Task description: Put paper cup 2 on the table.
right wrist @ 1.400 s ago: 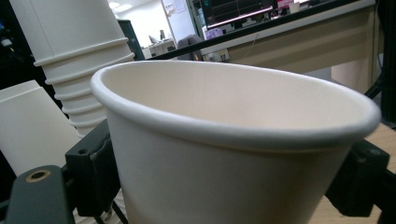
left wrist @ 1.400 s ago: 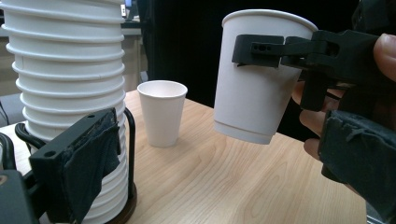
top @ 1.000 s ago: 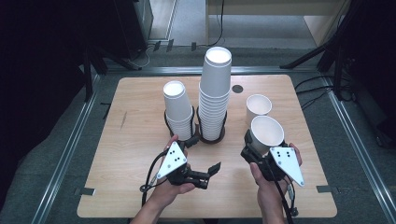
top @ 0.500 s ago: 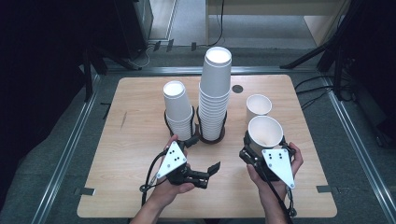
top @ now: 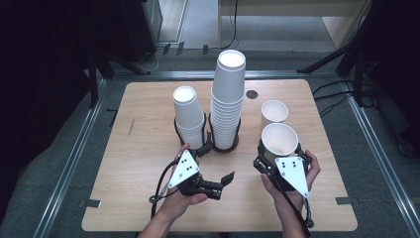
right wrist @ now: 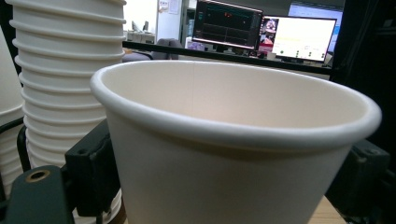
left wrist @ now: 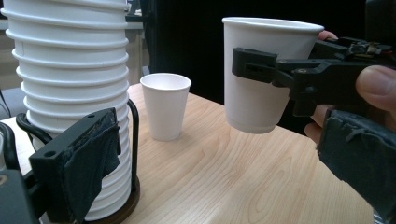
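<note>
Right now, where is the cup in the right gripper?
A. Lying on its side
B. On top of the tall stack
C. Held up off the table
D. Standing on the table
C: the right gripper clamps the cup, whose base hangs clear above the table.

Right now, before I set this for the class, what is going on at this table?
A person works two hand-held grippers over a light wooden table. The right gripper is shut on a white paper cup, held upright and clear of the tabletop. A second single white cup stands just beyond it. The left gripper hangs open and empty near the tall stack of white cups and the shorter stack, each in a black wire holder.
</note>
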### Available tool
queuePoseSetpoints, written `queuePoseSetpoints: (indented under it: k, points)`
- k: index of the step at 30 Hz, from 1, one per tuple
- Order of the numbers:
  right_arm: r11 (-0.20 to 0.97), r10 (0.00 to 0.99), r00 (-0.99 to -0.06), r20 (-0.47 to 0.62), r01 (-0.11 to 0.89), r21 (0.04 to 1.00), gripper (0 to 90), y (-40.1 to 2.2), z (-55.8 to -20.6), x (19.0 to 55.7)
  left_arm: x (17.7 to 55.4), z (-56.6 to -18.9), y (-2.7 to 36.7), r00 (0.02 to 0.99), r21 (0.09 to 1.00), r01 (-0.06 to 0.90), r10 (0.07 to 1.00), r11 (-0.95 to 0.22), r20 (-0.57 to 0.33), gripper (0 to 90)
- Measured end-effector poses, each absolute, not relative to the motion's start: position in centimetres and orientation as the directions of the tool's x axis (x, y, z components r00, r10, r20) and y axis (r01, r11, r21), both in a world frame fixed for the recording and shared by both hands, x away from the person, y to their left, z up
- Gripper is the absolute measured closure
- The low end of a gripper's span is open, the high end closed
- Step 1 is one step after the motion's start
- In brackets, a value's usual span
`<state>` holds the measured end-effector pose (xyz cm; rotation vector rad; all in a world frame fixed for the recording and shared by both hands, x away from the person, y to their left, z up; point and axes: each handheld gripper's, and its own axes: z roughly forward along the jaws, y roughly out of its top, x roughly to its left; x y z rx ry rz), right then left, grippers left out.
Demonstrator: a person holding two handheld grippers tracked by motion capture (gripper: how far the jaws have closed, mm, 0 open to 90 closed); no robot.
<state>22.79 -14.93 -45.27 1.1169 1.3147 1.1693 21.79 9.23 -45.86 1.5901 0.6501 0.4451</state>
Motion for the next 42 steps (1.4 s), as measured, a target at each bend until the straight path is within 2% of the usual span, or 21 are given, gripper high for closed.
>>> queuePoseSetpoints:
  k: [42]
  points:
    - [0.177,0.978,-0.136,-0.161,0.117,0.977,13.5,-15.4,-52.3,29.0,21.9,-46.0,9.4,0.752,0.987,0.156,0.654,-0.049,-0.086,0.0]
